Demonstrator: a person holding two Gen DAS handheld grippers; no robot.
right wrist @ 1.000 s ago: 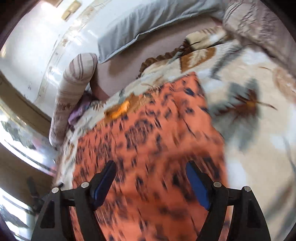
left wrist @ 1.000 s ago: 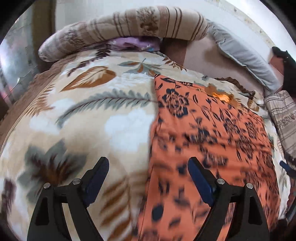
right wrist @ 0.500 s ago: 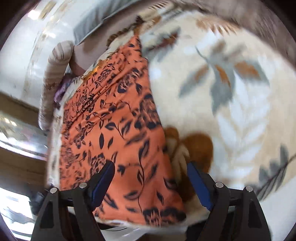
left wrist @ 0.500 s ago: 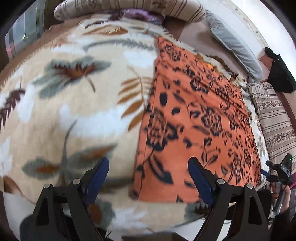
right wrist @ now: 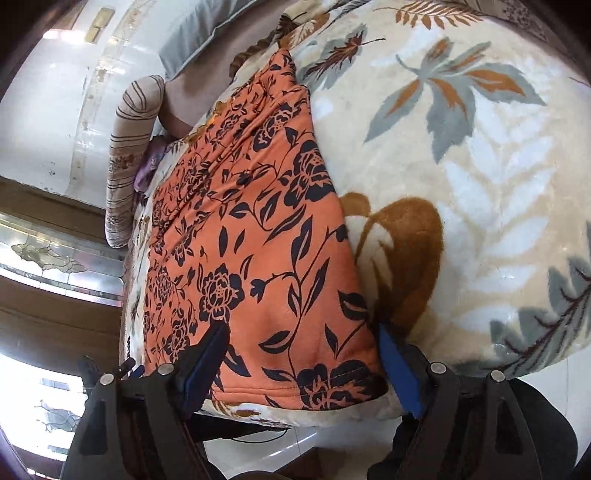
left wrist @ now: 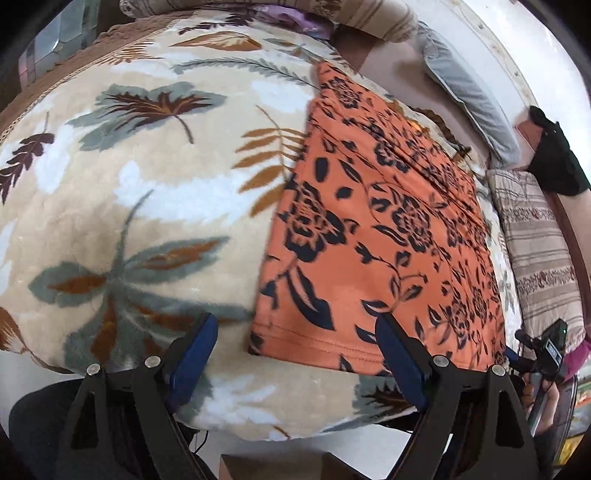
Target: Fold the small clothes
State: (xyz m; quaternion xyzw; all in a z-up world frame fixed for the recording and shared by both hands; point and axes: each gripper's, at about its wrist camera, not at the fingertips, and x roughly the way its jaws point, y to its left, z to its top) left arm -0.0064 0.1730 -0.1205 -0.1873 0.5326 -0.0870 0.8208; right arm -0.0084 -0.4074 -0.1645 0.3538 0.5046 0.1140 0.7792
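Note:
An orange garment with a dark floral print (left wrist: 384, 236) lies flat and spread out on a leaf-patterned blanket (left wrist: 155, 206). It also shows in the right wrist view (right wrist: 251, 236). My left gripper (left wrist: 295, 354) is open and empty, just above the garment's near left corner at the bed's front edge. My right gripper (right wrist: 301, 363) is open and empty, with its jaws either side of the garment's near right corner. Neither gripper touches the cloth.
A striped bolster (left wrist: 369, 18) and a grey pillow (left wrist: 469, 88) lie at the far end of the bed. A striped folded cover (left wrist: 535, 251) lies along the right side. The blanket's front edge drops to a white floor (left wrist: 332, 450).
Both grippers have pulled back toward the near edge of the bed, from over the garment's middle to its near hem. Both stayed open. The garment has not moved.

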